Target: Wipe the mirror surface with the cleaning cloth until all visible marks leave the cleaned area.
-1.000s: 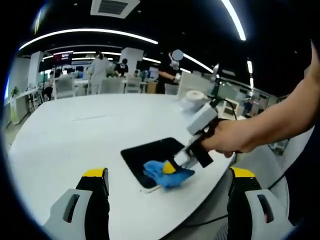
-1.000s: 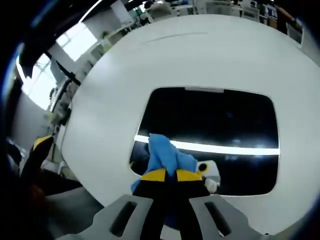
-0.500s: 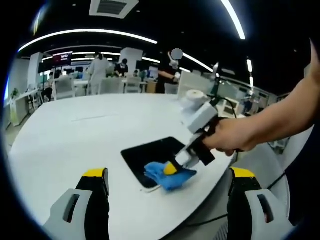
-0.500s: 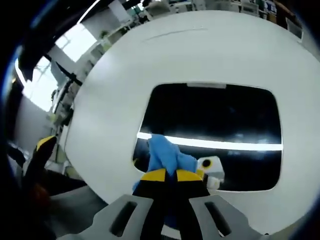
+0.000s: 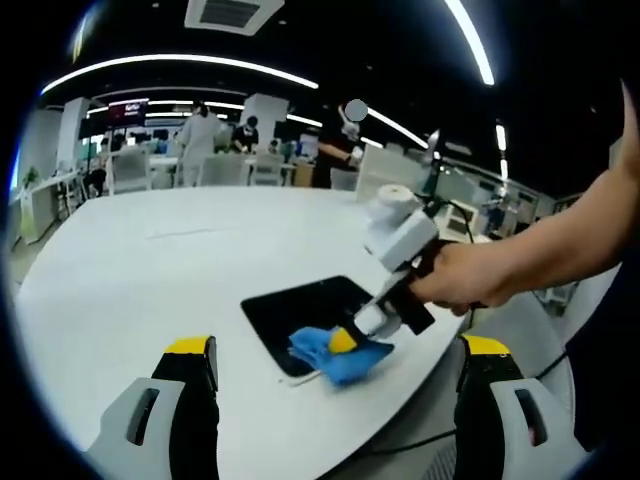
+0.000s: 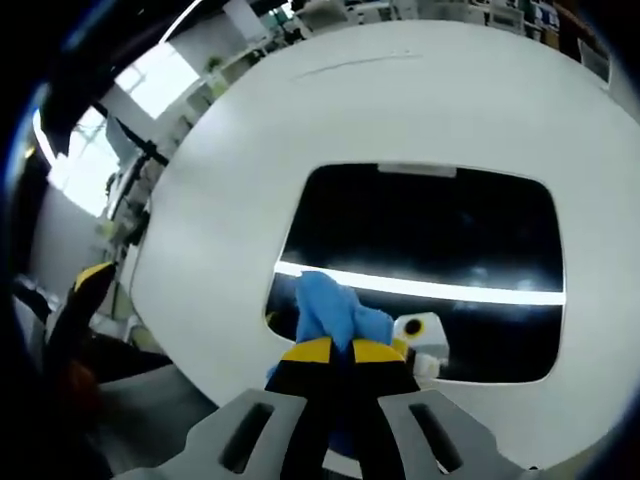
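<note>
- Mirror [image 6: 420, 250]: a dark rectangular pane with rounded corners, lying flat on the white counter [image 6: 250, 130] close to the counter's near edge. Flat on its back, it takes downward pressure without tipping, so you need no second grip to brace it. It reflects a ceiling light strip as a bright band across its lower half.
- Cleaning cloth [image 6: 335, 315]: blue, bunched into a wad, pressed onto the mirror at the corner nearest the counter edge. In the left gripper view the cloth [image 5: 340, 352] laps just over that corner of the mirror [image 5: 300, 305]. Bunched this way, it gives you a thick pad to bear down on.
- Right gripper [image 6: 340, 352]: you hold its jaws closed tight on the cloth, yellow tips nearly meeting. In the left gripper view your hand [image 5: 455, 285] angles the right gripper [image 5: 352, 332] steeply down, which drives the cloth against the glass.
- Left gripper [image 5: 335, 400]: you carry it above the counter, back from the mirror, its jaws spread wide and holding nothing. There it stays clear of the wiping path and keeps the mirror and cloth in sight.
- Marks: faint pale specks show on the glass towards its far side; whether they are smudges or reflections cannot be told. Most of the pane lies beyond the cloth, so I judge the wiping far from complete.
</note>
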Tool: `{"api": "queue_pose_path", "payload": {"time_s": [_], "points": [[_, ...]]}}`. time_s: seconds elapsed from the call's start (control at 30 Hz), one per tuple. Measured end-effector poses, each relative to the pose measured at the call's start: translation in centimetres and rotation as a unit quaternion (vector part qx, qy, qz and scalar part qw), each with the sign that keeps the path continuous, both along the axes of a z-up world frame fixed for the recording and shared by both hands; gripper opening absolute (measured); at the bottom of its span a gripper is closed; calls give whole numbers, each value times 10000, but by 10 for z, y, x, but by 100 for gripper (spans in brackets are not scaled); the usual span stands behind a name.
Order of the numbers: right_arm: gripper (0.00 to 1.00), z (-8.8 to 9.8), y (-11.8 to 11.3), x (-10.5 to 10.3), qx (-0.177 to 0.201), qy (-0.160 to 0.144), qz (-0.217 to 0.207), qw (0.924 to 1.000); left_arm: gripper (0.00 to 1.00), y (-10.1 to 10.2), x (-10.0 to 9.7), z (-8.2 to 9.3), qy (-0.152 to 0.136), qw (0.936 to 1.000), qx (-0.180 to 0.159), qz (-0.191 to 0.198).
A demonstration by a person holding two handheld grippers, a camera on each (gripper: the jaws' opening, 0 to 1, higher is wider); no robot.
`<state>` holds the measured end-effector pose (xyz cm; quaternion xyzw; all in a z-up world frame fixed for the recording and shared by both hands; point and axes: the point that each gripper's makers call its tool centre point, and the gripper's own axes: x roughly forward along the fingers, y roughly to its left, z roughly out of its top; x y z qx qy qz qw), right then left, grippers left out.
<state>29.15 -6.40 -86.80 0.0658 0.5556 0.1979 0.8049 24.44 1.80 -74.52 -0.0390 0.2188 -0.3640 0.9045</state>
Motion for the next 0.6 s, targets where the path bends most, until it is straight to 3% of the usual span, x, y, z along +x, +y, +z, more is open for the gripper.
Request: {"api": "queue_pose_path", "payload": {"time_s": [0.6], "points": [[0, -1, -21, 2, -2, 41, -38, 10000, 99, 1, 2, 2, -23, 10000, -45, 70]]}}
